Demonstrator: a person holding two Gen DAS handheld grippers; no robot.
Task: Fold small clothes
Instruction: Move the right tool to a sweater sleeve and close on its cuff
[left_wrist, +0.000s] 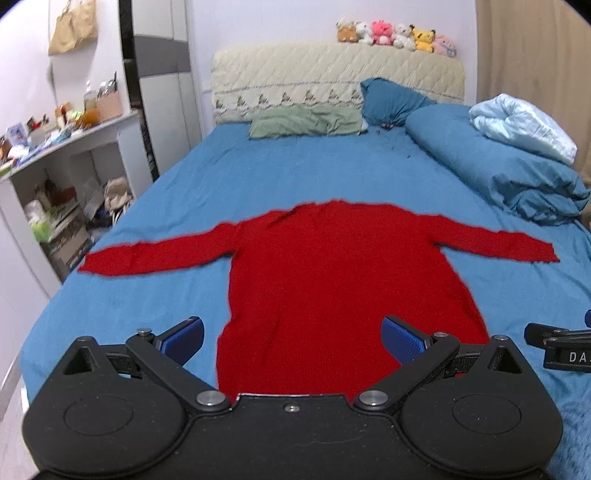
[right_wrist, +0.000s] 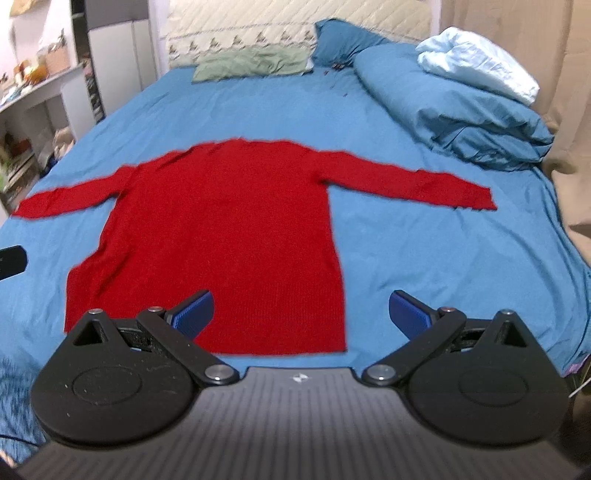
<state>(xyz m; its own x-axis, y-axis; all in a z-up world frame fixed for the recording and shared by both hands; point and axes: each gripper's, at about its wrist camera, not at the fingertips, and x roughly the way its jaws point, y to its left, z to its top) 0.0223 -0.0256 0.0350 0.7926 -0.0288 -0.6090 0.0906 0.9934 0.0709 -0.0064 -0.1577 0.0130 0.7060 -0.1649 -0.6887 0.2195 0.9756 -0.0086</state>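
A red long-sleeved sweater (left_wrist: 332, 266) lies flat on the blue bed sheet (left_wrist: 258, 173), both sleeves spread out sideways, hem toward me. It also shows in the right wrist view (right_wrist: 229, 221). My left gripper (left_wrist: 293, 339) is open and empty, hovering above the hem near the sweater's lower left part. My right gripper (right_wrist: 301, 314) is open and empty, above the hem's right corner. The right gripper's edge shows at the far right of the left wrist view (left_wrist: 561, 343).
A folded blue duvet (left_wrist: 491, 162) with a pale blue cloth (left_wrist: 524, 125) lies at the bed's right. Green pillow (left_wrist: 306, 122) and plush toys (left_wrist: 395, 35) sit by the headboard. A cluttered white shelf (left_wrist: 55, 177) stands left of the bed.
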